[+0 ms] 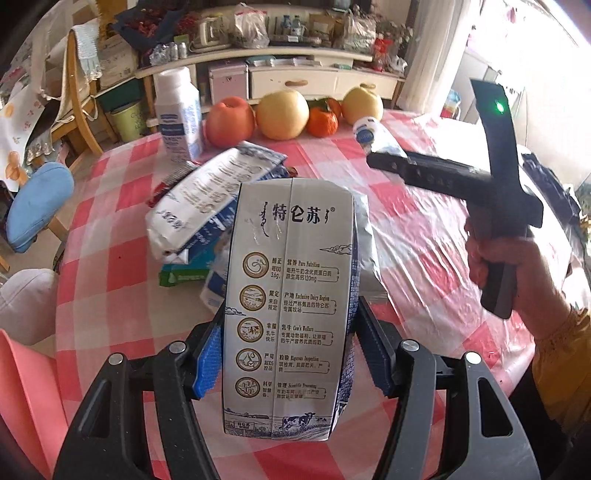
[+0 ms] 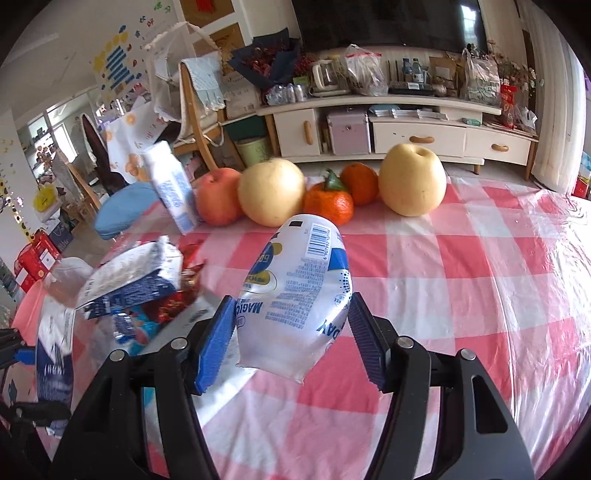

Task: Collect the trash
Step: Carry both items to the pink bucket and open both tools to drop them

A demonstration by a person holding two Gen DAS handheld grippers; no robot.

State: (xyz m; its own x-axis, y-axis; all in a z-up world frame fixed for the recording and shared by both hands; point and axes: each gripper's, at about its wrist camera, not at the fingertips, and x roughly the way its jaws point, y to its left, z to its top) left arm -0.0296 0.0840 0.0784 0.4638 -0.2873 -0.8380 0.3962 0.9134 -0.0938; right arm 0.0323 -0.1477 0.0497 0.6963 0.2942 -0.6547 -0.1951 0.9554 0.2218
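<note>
Your left hand-held gripper (image 1: 288, 354) clamps the carton (image 1: 288, 295), the right (image 2: 291, 332) pinches the pouch (image 2: 295, 291) — thin film could slip free.

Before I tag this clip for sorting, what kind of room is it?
Probably a home living or dining room: a table in a checked cloth with fruit, a TV over a cluttered cabinet, a chair.
</note>
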